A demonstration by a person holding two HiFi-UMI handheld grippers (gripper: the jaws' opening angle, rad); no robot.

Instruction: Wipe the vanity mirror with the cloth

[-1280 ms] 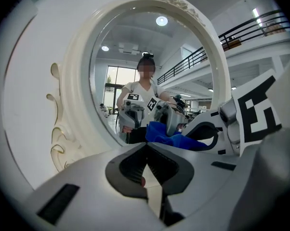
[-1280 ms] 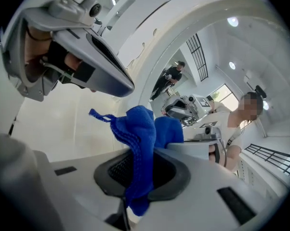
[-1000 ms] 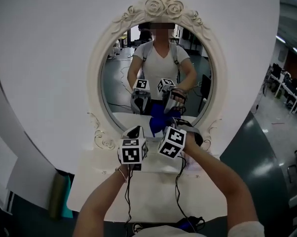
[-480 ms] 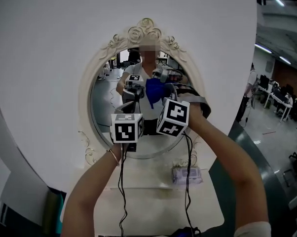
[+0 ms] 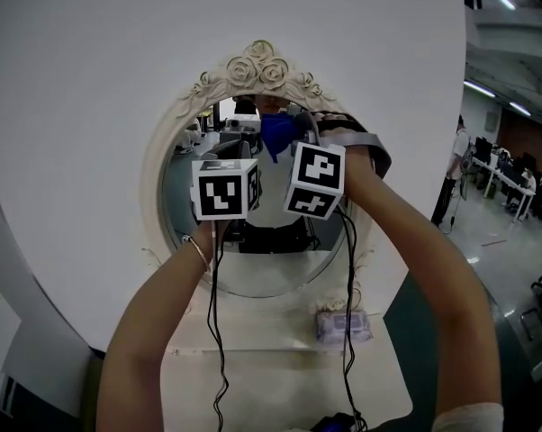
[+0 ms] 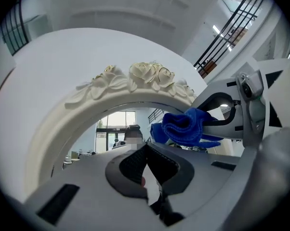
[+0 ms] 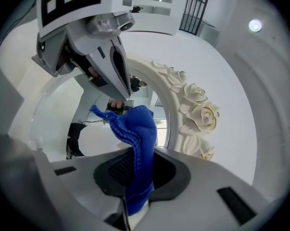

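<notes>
Your right gripper (image 7: 133, 178) is clenched on the blue cloth (image 7: 135, 129): the fabric is pinched between the dark pads and stands up out of them in a folded, ribbed bunch. That bunch is raised to the top of the vanity mirror's oval glass (image 5: 273, 264), just under the carved rose crest (image 5: 258, 68) of the cream frame (image 5: 159, 180). From these views you cannot tell whether the cloth actually touches the glass. Your left gripper (image 6: 149, 171) is closed with nothing in it, its two pads meeting along a slanted line. It is held up just beside the right one, a little lower and to its left, so the two marker cubes sit side by side in front of the mirror. Seen from the left gripper, the cloth hangs at the right, below the roses. Both your forearms reach up from below, and a black cable (image 5: 215, 331) trails down from each gripper. Beneath the mirror is the pale vanity top (image 5: 253, 372), with a small wrapped pack (image 5: 343, 325) lying near the frame's foot on the right. A white wall (image 5: 91, 79) surrounds the mirror.
</notes>
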